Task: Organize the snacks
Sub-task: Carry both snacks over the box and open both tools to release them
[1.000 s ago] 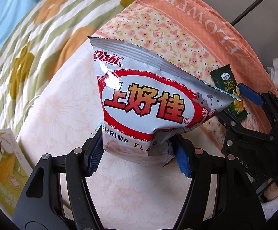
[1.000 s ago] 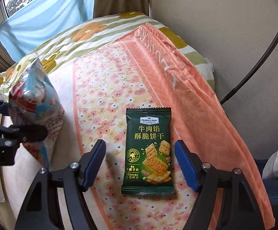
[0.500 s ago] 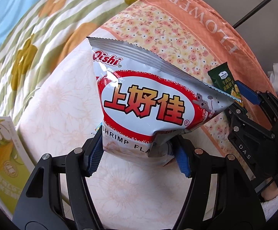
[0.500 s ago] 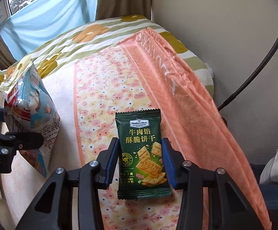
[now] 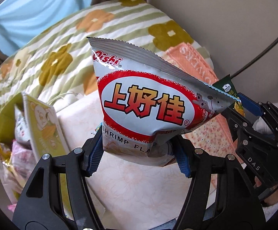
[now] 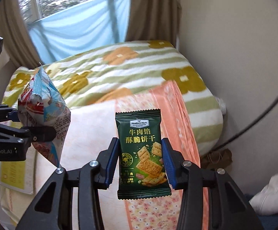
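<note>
While the jaws of the right gripper (image 6: 140,163) are being pressed on the sides of the green cracker pack (image 6: 141,153), the pack is being held up off the bed (image 6: 93,126). A second ago it was lying flat between open jaws. The shrimp chip bag (image 5: 148,105) is being squeezed low down by the left gripper (image 5: 139,153) and is being lifted too. Both snacks are probably being taken to the yellow box (image 5: 41,126), which is seen beside the bed's edge.
</note>
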`<action>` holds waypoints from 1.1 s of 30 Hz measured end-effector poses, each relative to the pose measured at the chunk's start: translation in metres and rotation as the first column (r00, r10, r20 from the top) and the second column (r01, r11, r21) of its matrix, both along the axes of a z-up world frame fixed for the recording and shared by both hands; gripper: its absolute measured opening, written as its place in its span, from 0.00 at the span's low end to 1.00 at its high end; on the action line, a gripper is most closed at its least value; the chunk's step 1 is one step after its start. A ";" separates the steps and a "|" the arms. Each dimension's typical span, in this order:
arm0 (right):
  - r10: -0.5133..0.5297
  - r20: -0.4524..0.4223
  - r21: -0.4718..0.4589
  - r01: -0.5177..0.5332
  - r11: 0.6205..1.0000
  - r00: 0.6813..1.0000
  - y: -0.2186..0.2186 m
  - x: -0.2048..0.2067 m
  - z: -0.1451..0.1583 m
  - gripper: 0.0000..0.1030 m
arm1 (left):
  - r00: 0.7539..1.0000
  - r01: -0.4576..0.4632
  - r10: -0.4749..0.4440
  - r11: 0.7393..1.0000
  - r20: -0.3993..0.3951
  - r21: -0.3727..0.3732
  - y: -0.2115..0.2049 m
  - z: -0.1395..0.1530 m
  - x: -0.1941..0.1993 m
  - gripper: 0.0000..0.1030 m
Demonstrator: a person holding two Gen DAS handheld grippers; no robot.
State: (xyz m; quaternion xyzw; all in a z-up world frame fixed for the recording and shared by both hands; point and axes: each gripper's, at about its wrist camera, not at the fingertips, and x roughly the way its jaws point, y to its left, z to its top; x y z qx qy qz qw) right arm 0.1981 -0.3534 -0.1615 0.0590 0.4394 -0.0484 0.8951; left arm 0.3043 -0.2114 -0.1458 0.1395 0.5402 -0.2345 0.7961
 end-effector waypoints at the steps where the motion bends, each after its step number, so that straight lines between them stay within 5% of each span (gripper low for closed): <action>1: 0.031 0.012 -0.001 -0.031 1.000 0.999 0.006 0.003 0.009 0.39 | 0.999 -0.028 0.028 1.000 0.016 -0.011 0.009 0.009 -0.001 0.60; 10: 0.343 0.108 0.012 -0.346 0.938 0.933 0.097 0.040 0.068 0.39 | 0.945 -0.297 0.305 0.952 0.119 -0.080 0.118 0.062 -0.006 0.60; 18: 0.483 0.140 0.065 -0.495 0.867 0.864 0.189 0.067 0.081 0.39 | 0.877 -0.451 0.459 0.889 0.145 -0.084 0.220 0.067 0.008 0.60; 23: 0.512 0.123 0.080 -0.523 0.849 0.850 0.239 0.080 0.075 0.39 | 0.872 -0.477 0.482 0.876 0.088 -0.069 0.266 0.048 0.043 0.60; 29: 0.494 0.070 0.100 -0.498 0.861 0.867 0.267 0.092 0.060 0.39 | 0.892 -0.451 0.452 0.891 0.015 -0.047 0.299 0.023 0.073 0.61; 31: 0.485 0.054 0.098 -0.488 0.868 0.873 0.270 0.093 0.057 0.39 | 0.896 -0.443 0.444 0.896 0.014 -0.034 0.302 0.018 0.080 0.67; 33: 0.475 0.039 0.097 -0.476 0.874 0.879 0.270 0.092 0.054 0.39 | 0.901 -0.431 0.431 0.902 0.038 -0.024 0.304 0.018 0.081 0.98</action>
